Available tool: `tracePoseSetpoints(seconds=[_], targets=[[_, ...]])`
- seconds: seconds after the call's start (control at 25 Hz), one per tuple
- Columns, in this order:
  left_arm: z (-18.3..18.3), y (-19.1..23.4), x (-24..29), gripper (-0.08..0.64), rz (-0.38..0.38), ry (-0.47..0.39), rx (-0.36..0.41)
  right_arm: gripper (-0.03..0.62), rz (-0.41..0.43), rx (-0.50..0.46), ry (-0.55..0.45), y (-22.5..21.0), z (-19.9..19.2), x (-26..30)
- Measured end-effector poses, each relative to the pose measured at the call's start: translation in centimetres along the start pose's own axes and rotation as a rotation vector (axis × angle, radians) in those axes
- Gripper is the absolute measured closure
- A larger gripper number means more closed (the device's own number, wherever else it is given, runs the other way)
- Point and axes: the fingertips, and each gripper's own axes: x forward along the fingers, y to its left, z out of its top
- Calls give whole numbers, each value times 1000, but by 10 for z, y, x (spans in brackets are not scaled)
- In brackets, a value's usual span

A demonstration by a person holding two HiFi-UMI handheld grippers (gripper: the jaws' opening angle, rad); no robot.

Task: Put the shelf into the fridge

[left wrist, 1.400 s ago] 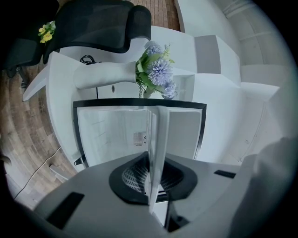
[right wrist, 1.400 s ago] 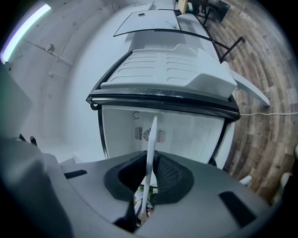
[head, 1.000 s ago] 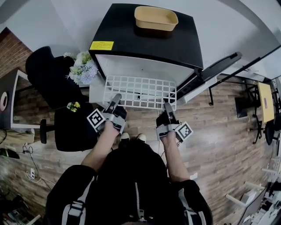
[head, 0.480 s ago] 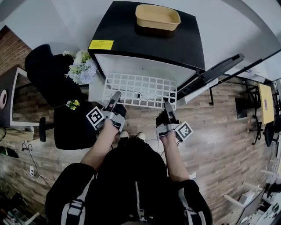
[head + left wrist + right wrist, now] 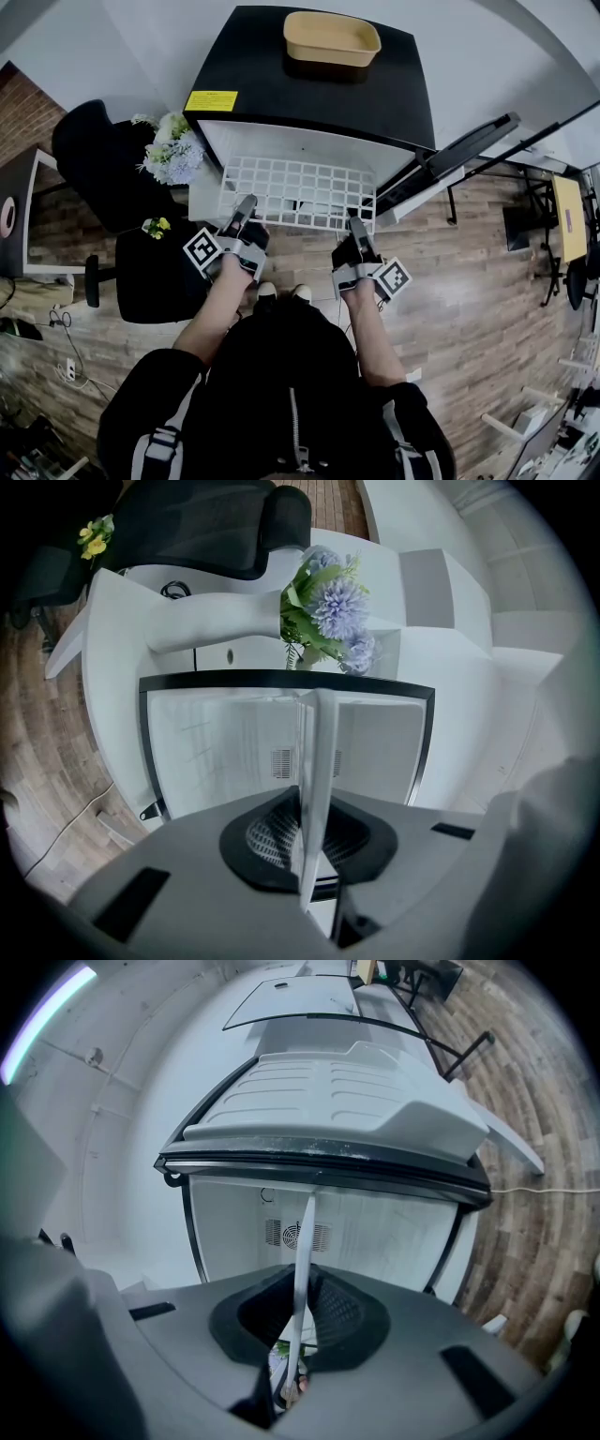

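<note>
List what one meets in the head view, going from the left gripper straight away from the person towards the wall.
From near to far: left gripper → shelf → fridge → tray.

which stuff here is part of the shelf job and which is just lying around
In the job: shelf, fridge, left gripper and right gripper, both shut on the shelf's near edge.

Just around: tan tray on the fridge top, flowers, black chair.
</note>
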Motion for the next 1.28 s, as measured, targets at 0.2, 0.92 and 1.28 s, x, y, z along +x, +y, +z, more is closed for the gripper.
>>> tracePoseSetpoints(seconds=[0.2, 0.92, 1.28], targets=[[2, 0, 3, 517, 0, -4, -2, 563, 3, 2, 3, 1, 0, 3], [13, 1, 30, 515, -4, -18, 1, 563, 3, 7, -3, 0, 10, 27], [13, 0, 34, 515, -3, -12, 38, 563, 4, 11, -5, -3, 13, 29]])
